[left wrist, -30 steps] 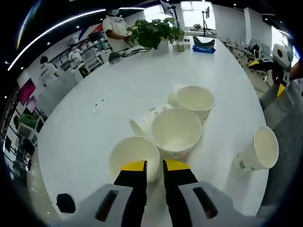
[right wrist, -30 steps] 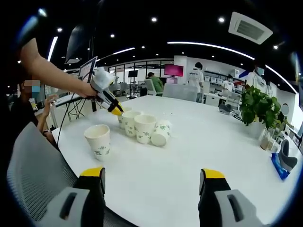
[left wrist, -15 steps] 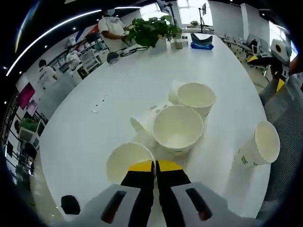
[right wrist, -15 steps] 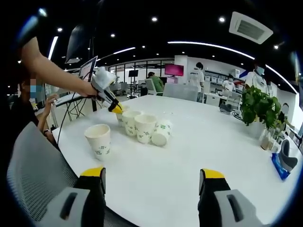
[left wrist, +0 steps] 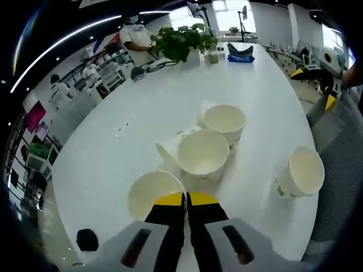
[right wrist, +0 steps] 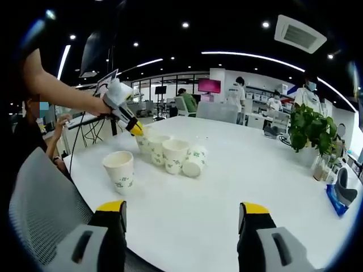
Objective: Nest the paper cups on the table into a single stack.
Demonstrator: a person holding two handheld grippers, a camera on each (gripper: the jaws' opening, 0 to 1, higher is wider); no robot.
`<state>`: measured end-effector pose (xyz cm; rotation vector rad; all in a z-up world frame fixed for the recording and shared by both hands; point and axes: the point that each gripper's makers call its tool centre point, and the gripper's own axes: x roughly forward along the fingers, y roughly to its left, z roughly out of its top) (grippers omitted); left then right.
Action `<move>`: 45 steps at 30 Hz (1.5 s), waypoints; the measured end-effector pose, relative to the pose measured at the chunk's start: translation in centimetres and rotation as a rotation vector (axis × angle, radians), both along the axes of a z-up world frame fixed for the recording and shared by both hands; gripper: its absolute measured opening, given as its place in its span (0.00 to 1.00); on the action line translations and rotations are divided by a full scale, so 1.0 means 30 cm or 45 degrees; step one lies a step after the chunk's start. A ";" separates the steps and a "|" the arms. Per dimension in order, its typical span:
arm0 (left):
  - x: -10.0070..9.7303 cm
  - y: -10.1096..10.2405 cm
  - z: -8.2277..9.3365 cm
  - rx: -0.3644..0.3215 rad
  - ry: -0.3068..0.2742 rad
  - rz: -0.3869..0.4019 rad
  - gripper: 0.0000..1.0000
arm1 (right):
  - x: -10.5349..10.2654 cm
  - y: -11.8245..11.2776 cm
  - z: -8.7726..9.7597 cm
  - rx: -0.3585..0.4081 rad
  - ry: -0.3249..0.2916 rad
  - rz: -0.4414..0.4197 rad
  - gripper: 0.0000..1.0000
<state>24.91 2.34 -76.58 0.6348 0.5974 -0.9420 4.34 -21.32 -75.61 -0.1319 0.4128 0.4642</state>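
Left gripper view looks down on the white table [left wrist: 113, 164], the largest thing in sight, with a potted plant [left wrist: 180, 41] and a blue object [left wrist: 241, 54] at its far end. Nearer stand the paper cups, 5 of them by my count. 2 upright cups sit touching in a row, the middle cup [left wrist: 202, 154] and the far cup [left wrist: 224, 122], and 2 tipped cups, one [left wrist: 170, 148] beside the middle cup, the other [left wrist: 203, 111] peeping out behind the far cup. A lone cup [left wrist: 300, 173] stands well apart toward the table edge.

The nearest cup [left wrist: 153, 194] is held by the left gripper [left wrist: 185, 198], whose jaws are clenched on its rim wall, yellow tips almost meeting. In the right gripper view that same left gripper [right wrist: 135, 129] shows over the cluster, and the cup looks a little raised, though I cannot be sure. The right gripper [right wrist: 180, 216] hangs released, jaws spread wide over bare table, holding nothing.

These cups will likely be very light, thin-walled and easily crushed. The rolled rim is the stiffest part, so a pinch across the rim wall, 1 jaw inside and 1 outside, seems the safest hold. A hard squeeze may crease it and spoil nesting. No cup is yet nested.
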 end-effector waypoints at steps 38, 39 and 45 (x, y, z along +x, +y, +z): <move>-0.369 -0.120 0.340 -0.193 0.017 -0.084 0.00 | 0.000 0.002 0.008 0.000 -0.007 -0.005 0.82; -0.393 -0.137 0.355 -0.196 0.020 -0.089 0.00 | 0.000 0.003 0.008 -0.003 -0.006 -0.003 0.82; -0.460 -0.175 0.371 -0.196 0.033 -0.147 0.00 | 0.000 0.002 0.007 -0.004 -0.004 -0.005 0.81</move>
